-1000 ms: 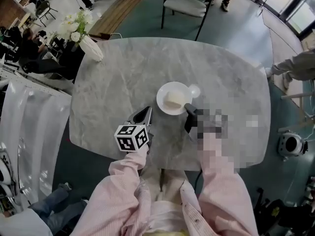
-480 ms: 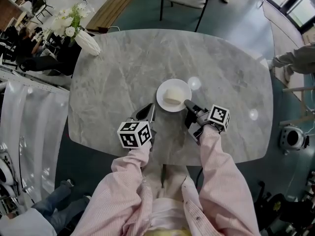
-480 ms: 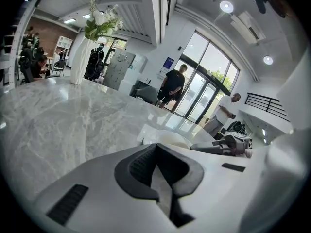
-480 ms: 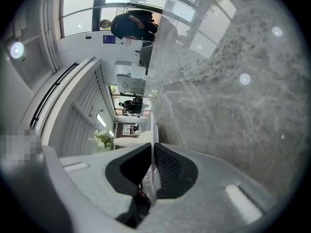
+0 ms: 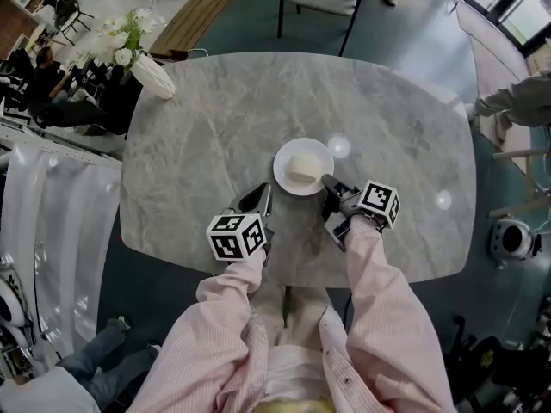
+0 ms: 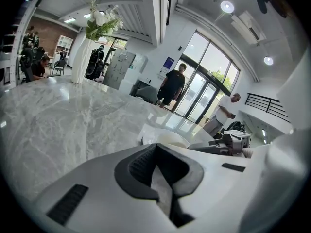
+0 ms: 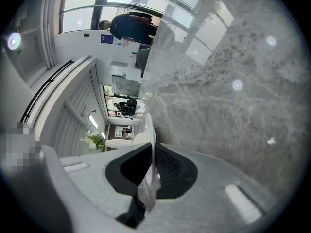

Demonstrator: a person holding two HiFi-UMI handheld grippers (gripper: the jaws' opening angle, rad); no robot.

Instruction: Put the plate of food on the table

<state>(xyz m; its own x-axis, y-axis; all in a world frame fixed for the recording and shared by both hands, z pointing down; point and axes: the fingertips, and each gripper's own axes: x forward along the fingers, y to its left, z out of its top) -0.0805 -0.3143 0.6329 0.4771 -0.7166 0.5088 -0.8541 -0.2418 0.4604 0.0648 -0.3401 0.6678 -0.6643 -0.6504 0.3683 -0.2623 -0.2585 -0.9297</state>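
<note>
The right claw (image 5: 328, 180) grips the rim of the plate (image 5: 283, 156) on the tabletop (image 5: 215, 119). The left claw (image 5: 256, 199) is clenched and empty, just beside the plate.

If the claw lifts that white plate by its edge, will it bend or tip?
Probably won't bend: the plate looks hard and glossy, like ceramic. The right claw pinches only one rim, so the far side may dip. The pale food lump looks loose and might then slide.
</note>
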